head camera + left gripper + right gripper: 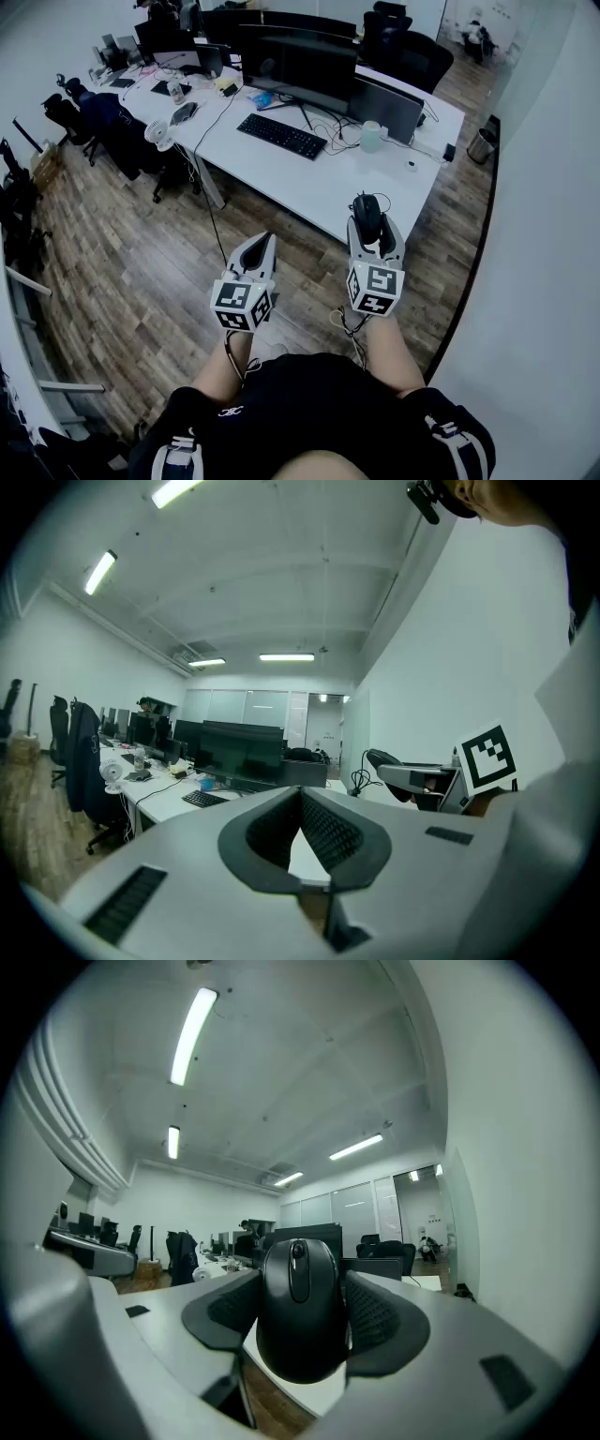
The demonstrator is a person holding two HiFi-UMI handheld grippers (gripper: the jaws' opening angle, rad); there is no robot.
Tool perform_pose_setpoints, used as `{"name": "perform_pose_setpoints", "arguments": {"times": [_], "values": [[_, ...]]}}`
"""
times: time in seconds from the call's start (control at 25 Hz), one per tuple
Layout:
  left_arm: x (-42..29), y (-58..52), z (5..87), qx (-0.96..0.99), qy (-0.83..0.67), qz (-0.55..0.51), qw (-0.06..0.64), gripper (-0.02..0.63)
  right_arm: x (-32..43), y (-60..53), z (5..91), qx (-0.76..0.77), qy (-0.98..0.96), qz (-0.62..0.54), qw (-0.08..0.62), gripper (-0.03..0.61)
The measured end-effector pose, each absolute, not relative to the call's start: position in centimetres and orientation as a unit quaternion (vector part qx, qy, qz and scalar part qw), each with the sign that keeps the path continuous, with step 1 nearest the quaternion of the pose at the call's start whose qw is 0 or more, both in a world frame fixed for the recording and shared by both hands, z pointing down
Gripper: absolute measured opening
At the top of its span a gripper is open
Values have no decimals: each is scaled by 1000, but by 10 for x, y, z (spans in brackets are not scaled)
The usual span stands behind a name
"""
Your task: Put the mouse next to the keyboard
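Right gripper view shows the right gripper (pixel 300 1309) pinching a black mouse (pixel 298 1321) between its two pads, wheel facing up. From where I stand, that gripper hangs in the air at the near edge of the white desk (pixel 309 183). The left gripper (pixel 268 240) has its jaws pressed together on nothing and sits short of the desk, over the wooden floor (pixel 141 281). The keyboard (pixel 281 136) lies farther in on the desk, well apart from the mouse, before a dark monitor (pixel 300 66).
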State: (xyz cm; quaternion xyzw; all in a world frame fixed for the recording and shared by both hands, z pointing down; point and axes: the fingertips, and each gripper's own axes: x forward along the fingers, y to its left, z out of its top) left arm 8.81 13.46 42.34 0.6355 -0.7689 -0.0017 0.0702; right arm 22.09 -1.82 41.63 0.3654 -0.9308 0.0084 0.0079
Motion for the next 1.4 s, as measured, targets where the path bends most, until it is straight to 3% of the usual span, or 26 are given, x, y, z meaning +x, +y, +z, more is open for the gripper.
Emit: {"name": "perform_pose_setpoints", "arguments": {"times": [1.08,1.4], "values": [[-15,187,446,673,-736,-9,70,12,135,49,423,402,-915,19,-12,298],[-47,162,453,681,-728,-4,74,12,103,24,428,413,-910,30,-15,298]]}}
